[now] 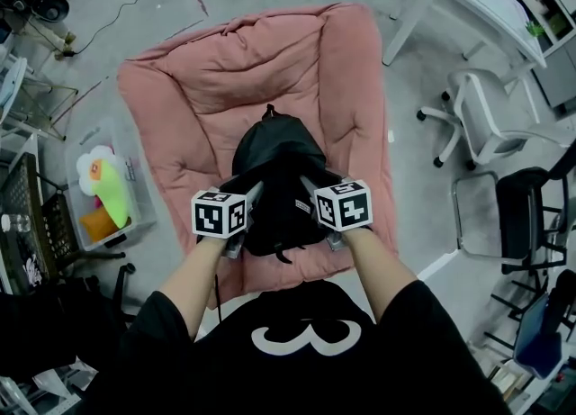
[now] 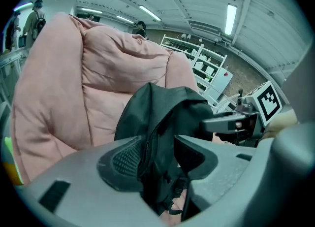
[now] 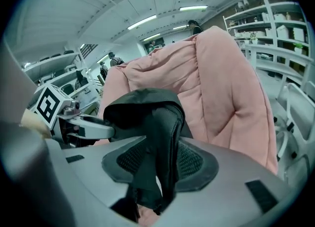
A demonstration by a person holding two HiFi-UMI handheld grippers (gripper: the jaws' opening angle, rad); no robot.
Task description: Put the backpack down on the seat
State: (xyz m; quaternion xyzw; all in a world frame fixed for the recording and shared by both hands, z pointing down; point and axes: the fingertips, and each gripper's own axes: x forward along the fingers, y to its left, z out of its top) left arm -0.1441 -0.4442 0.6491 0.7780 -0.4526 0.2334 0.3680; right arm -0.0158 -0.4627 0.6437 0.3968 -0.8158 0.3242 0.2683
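The backpack [image 1: 274,166] sits upright on the seat [image 1: 175,125] near its front edge, its straps lying loosely between the spread jaws of the left hand-held gripper [image 2: 157,157] and the right hand-held gripper [image 3: 162,161], both equally near.

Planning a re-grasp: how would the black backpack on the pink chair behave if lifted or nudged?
Probably floppy: the backpack slumps and its strap folds limply. It looks collapsed, so likely lightly loaded. The soft pink chair should resist sliding, though a nudge might topple it.
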